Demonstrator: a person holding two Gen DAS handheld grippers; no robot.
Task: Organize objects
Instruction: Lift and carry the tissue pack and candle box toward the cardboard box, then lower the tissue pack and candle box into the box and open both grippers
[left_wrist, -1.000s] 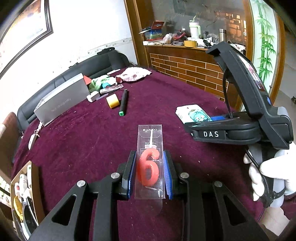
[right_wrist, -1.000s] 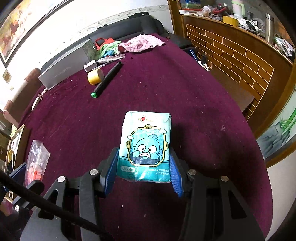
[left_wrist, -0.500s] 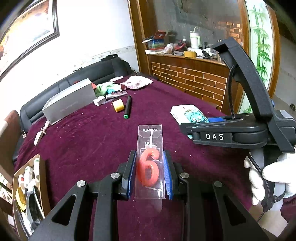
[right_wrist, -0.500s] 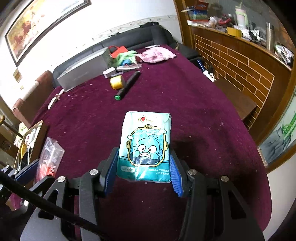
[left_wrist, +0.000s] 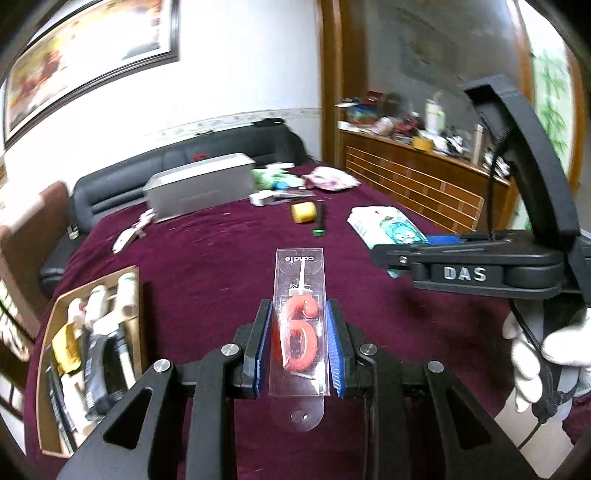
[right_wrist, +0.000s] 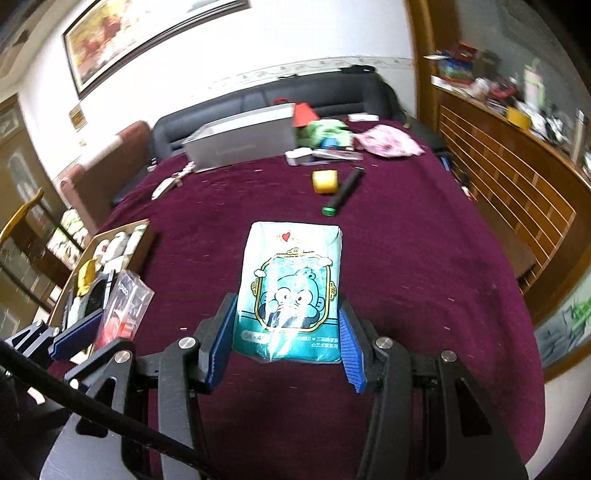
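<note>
My left gripper (left_wrist: 299, 347) is shut on a clear pack with a red number-6 candle (left_wrist: 297, 339), held above the maroon tablecloth (left_wrist: 207, 258). My right gripper (right_wrist: 288, 332) is shut on a teal tissue pack (right_wrist: 291, 284) with a blue cartoon face, also lifted off the table. In the left wrist view the right gripper (left_wrist: 417, 247) hangs at the right with the tissue pack (left_wrist: 384, 225) in it, gripped by a white-gloved hand (left_wrist: 543, 354). The candle pack (right_wrist: 123, 306) shows at the lower left of the right wrist view. A cardboard box (left_wrist: 136, 291) of small items sits at the table's left edge.
On the far side of the table lie a grey box (right_wrist: 240, 142), a yellow tape roll (right_wrist: 325, 181), a black marker with a green cap (right_wrist: 341, 194), a pink cloth (right_wrist: 388, 142) and a green bundle (right_wrist: 327, 133). A black sofa (right_wrist: 314, 96) and a brick-faced counter (right_wrist: 517, 177) stand behind.
Both grippers have risen and drawn back from the table with their packs, so more wall and room shows. The cardboard box at the left has come further into view.
</note>
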